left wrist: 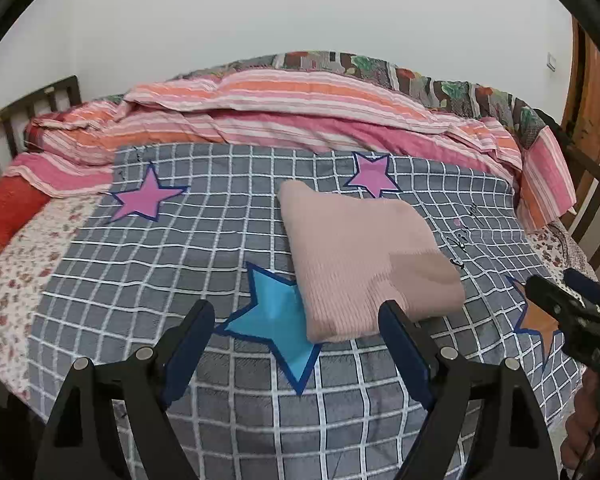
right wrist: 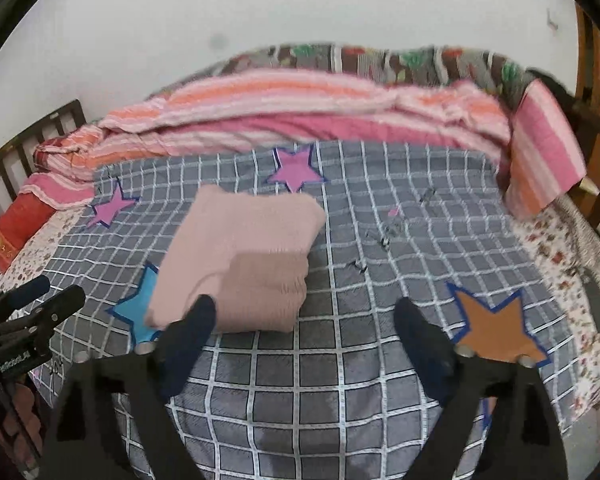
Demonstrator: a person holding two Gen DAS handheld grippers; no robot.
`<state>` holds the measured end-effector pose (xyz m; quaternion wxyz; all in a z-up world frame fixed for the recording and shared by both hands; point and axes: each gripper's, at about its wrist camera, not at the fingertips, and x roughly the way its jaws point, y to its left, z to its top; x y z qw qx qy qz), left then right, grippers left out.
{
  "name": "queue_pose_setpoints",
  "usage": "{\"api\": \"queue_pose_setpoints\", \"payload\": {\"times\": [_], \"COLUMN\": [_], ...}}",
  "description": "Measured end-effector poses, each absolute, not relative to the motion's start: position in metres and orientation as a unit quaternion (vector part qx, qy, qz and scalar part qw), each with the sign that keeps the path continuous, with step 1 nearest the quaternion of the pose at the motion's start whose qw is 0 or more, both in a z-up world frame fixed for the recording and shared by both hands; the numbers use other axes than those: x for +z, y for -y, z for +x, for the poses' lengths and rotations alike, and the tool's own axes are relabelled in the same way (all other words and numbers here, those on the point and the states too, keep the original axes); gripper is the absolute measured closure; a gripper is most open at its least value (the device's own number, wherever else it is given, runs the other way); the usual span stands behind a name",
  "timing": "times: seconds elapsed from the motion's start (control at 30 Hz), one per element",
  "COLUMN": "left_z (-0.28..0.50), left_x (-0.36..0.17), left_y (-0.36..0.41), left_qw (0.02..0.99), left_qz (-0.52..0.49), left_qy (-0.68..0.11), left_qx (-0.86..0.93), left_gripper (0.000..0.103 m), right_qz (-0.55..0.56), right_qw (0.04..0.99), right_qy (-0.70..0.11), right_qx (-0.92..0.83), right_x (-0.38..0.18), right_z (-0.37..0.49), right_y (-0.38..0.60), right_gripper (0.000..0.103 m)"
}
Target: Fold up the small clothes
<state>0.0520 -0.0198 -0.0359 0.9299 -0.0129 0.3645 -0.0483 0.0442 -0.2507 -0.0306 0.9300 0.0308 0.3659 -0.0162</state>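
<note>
At the far left, a red cushion [left wrist: 8,220] lies against the dark wooden bed rail [left wrist: 24,116], well off to the left of both grippers. The left gripper [left wrist: 298,320] stands wide open with nothing between its 2 blue-padded fingers [left wrist: 192,344]; it hangs above the grey checked star-print sheet [left wrist: 140,280], clear of the cloth. A blue star patch [left wrist: 276,320] shows between those fingers, just ahead of them. The folded pink ribbed garment [left wrist: 364,260] lies flat on the sheet, ahead and slightly right of the left gripper, its near edge just past the right finger's tip. The right gripper [right wrist: 304,312] is likewise spread wide and empty; the garment [right wrist: 240,264] sits ahead and to its left, by its left finger [right wrist: 200,316]. An orange star patch [right wrist: 496,324] lies just right of its right finger. Beyond everything, a pink-and-orange striped quilt [left wrist: 300,116] is bunched across the far side.
</note>
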Motion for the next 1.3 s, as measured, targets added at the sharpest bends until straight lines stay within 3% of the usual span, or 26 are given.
{"api": "queue_pose_setpoints", "payload": {"times": [0.1, 1.3], "left_z": [0.036, 0.002], "left_x": [-0.025, -0.010], "left_y": [0.021, 0.028], "left_qw": [0.933, 0.938], "left_qz": [-0.011, 0.002], "left_qy": [-0.358, -0.345], "left_qx": [-0.046, -0.030], "left_gripper": [0.018, 0.017], "right_qz": [0.026, 0.036], "right_qw": [0.932, 0.931], "right_qy": [-0.362, -0.359], "right_qx": [-0.014, -0.049], "right_x": [-0.021, -0.012], "right_z": [0.029, -0.012], "right_y": [0.249, 0.265], "right_gripper": [0.005, 0.005]}}
